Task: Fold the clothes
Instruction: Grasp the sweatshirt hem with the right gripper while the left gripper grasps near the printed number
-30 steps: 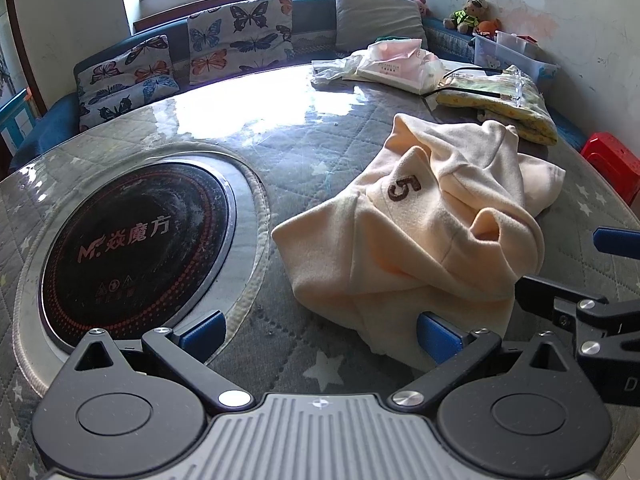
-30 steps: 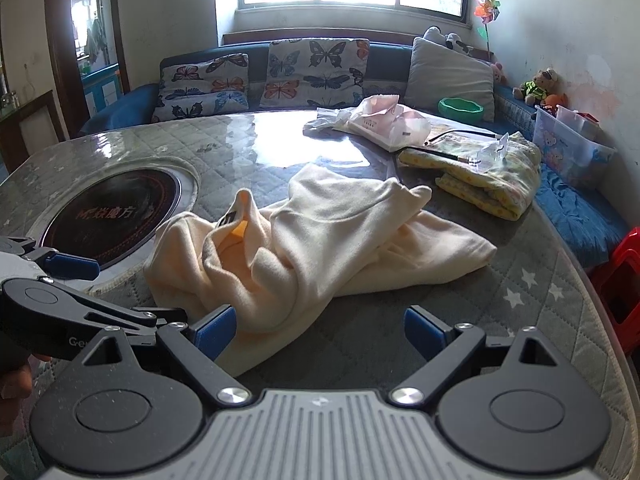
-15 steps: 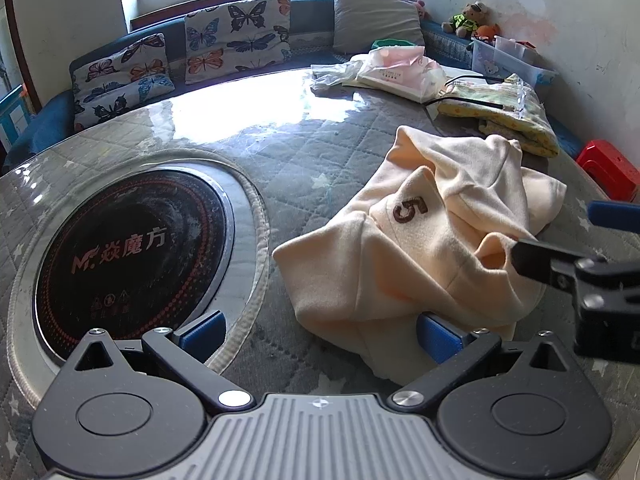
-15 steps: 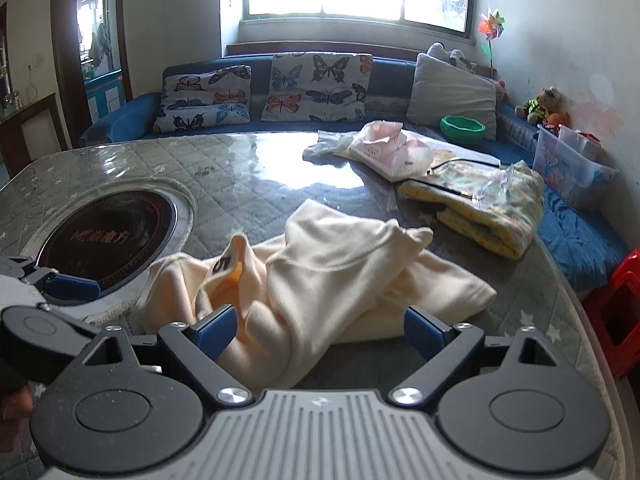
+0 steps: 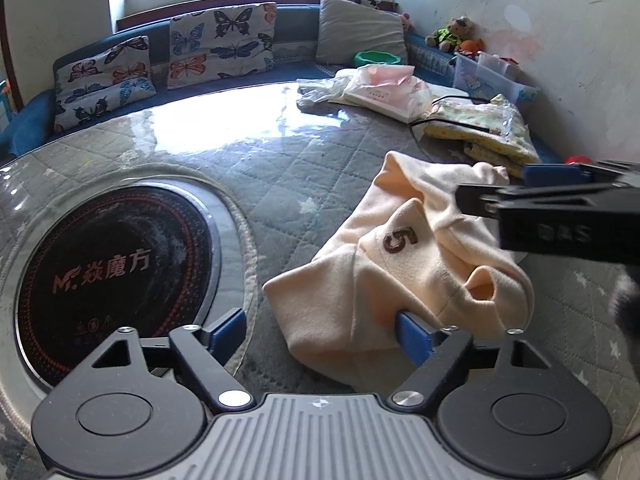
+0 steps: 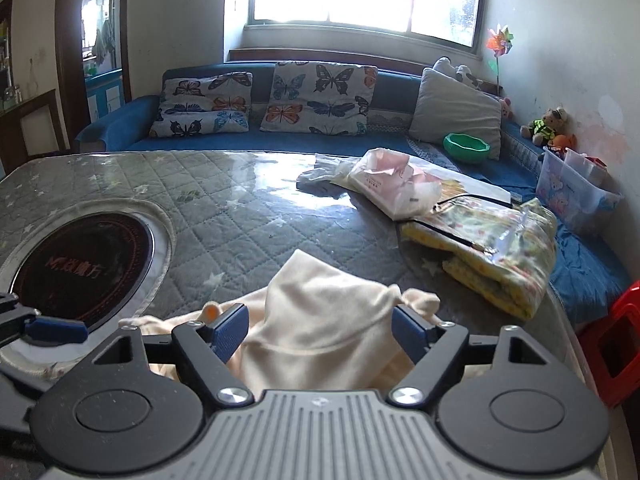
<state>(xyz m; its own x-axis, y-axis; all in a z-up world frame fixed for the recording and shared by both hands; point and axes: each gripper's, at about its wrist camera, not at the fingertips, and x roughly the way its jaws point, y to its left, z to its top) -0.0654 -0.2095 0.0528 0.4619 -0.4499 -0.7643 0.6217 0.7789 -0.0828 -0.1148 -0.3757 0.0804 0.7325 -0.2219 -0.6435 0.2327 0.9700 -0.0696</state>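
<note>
- Left claw (image 5: pixel 320 328) hangs low over the near edge of the worktop (image 5: pixel 248 168), jaws standing fairly wide after just closing in somewhat; its right blue pad is tucked against a fold of the cream garment (image 5: pixel 400 276), its left pad sits clear over the rim of the hob, and the cloth is not pinched between them.
- At the far left of the worktop lies a round black induction hob (image 5: pixel 108 276) with a pale ring round it and red lettering on the glass.
- Just right of the hob, on the quilted grey cover, the cream garment lies crumpled in a heap, a brown "5" (image 5: pixel 400 238) showing on an upturned fold.
- Right claw (image 6: pixel 320 332) is over the right part of that same heap, jaws fairly wide and just narrowed a little; a raised hump of the cream garment (image 6: pixel 320 320) stands between its blue pads, though whether they press on it I cannot tell for sure; the pads look to be beside the cloth rather than clamped.
- Farther right and toward the back sit a plastic bag with pink contents (image 6: pixel 392 184) and a folded yellow patterned cloth (image 6: pixel 492 248), well apart from the heap.
- Behind the worktop runs a blue sofa (image 6: pixel 392 84) with butterfly cushions (image 6: pixel 320 100) and a grey cushion.
</note>
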